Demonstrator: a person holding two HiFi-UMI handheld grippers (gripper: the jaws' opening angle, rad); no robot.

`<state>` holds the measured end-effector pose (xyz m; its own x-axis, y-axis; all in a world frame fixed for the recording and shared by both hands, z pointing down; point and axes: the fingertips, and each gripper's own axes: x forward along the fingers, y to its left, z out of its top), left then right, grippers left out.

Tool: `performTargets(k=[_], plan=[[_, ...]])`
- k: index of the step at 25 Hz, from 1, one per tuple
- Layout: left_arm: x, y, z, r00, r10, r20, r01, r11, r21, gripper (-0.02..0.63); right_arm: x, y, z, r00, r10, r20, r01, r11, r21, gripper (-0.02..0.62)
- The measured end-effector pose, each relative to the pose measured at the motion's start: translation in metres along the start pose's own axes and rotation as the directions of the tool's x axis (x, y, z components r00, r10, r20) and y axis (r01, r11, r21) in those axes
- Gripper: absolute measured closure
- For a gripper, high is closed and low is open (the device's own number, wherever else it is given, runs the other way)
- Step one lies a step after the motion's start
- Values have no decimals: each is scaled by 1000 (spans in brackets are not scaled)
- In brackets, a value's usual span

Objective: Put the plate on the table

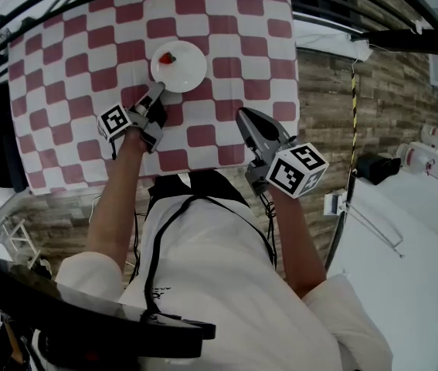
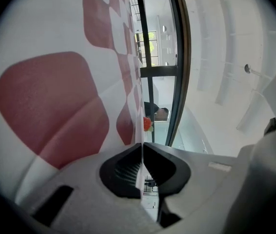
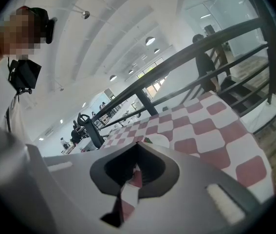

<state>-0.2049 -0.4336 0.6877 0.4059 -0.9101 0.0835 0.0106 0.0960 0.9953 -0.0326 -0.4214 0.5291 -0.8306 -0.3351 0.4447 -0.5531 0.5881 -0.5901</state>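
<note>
A white plate (image 1: 184, 72) lies on the red-and-white checked tablecloth (image 1: 226, 22), with a strawberry (image 1: 168, 58) on it. My left gripper (image 1: 157, 92) is shut on the plate's near rim. In the left gripper view the thin rim of the plate (image 2: 141, 167) runs edge-on between the closed pads of the left gripper (image 2: 141, 146), and the strawberry (image 2: 147, 124) shows beyond. My right gripper (image 1: 243, 115) hovers shut and empty over the table's near right part, apart from the plate. In the right gripper view the plate (image 3: 159, 140) lies past the right gripper (image 3: 138, 145).
The table's near edge (image 1: 203, 165) is close to the person's body. A black railing (image 1: 342, 14) runs past the table's far and right sides. Wooden flooring (image 1: 334, 91) lies to the right, with a white surface (image 1: 412, 230) at lower right.
</note>
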Motion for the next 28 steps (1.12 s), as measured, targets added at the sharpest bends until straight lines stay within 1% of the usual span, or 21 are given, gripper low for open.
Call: performTargets(k=[3,6,8,11,14,18,20,24,26,28], plan=[[2,5,1,999,41,-4,-41,999,1,589,2,0,2,1000,6,2,-6,1000,3,588],[-3,22,4,990,141,2,-141,990,13,591,3,1,5,1000,12,8,-12,1000,0,588],[-4,27,6,982,187,5,-187,982,14,591,2,0,8,1000,12,15,-12,1000,1,588],[-4,31,7,972,235,12,-235,972,6,589,0,-2,11,1000,7,24,-7,1000,4,588],[-4,34,8,962,271,17,-271,963,-2,587,-2,-2,10,1000,-1,21,1,1000,-18,588],[-3,37,9,945,327,22,-327,945,-18,583,-5,1,10,1000,-4,26,5,1000,-25,588],[-3,38,9,938,344,24,-344,939,-24,583,-7,2,12,999,-5,36,6,1000,-21,588],[-2,38,10,933,360,29,-359,933,-28,581,-12,4,14,998,-9,62,10,1000,-11,588],[0,36,9,934,356,33,-355,934,-38,544,-15,5,14,998,-15,65,16,1000,-14,588],[0,33,9,936,348,44,-345,937,-59,523,-20,5,14,997,-23,69,24,1000,-17,588]])
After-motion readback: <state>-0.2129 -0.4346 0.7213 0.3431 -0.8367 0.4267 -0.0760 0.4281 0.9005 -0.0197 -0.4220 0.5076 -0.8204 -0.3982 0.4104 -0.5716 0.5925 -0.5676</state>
